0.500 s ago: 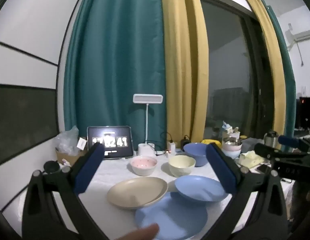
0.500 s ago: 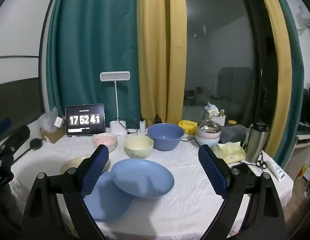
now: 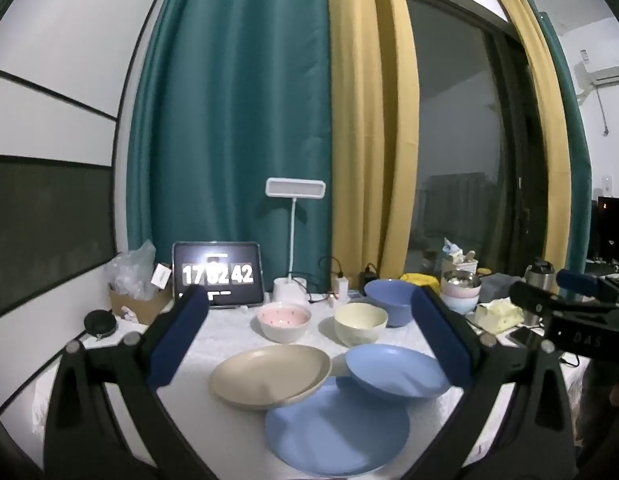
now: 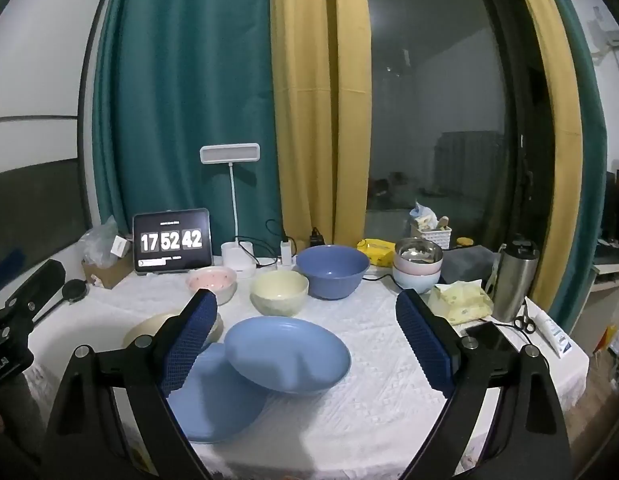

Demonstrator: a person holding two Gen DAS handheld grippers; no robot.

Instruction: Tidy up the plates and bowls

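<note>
On the white table a flat blue plate lies nearest. A beige plate and a deeper blue plate rest partly on it. Behind stand a pink bowl, a cream bowl and a large blue bowl. My left gripper is open and empty, held above the plates. My right gripper is open and empty, over the deeper blue plate.
A tablet clock, a white desk lamp and cables stand at the back. Stacked bowls, a steel flask, yellow tissues, a phone and scissors are on the right. A box sits back left.
The left wrist view has shifted slightly; a fingertip at its bottom edge is gone. The clock reads one second later. The dishes have not moved.
</note>
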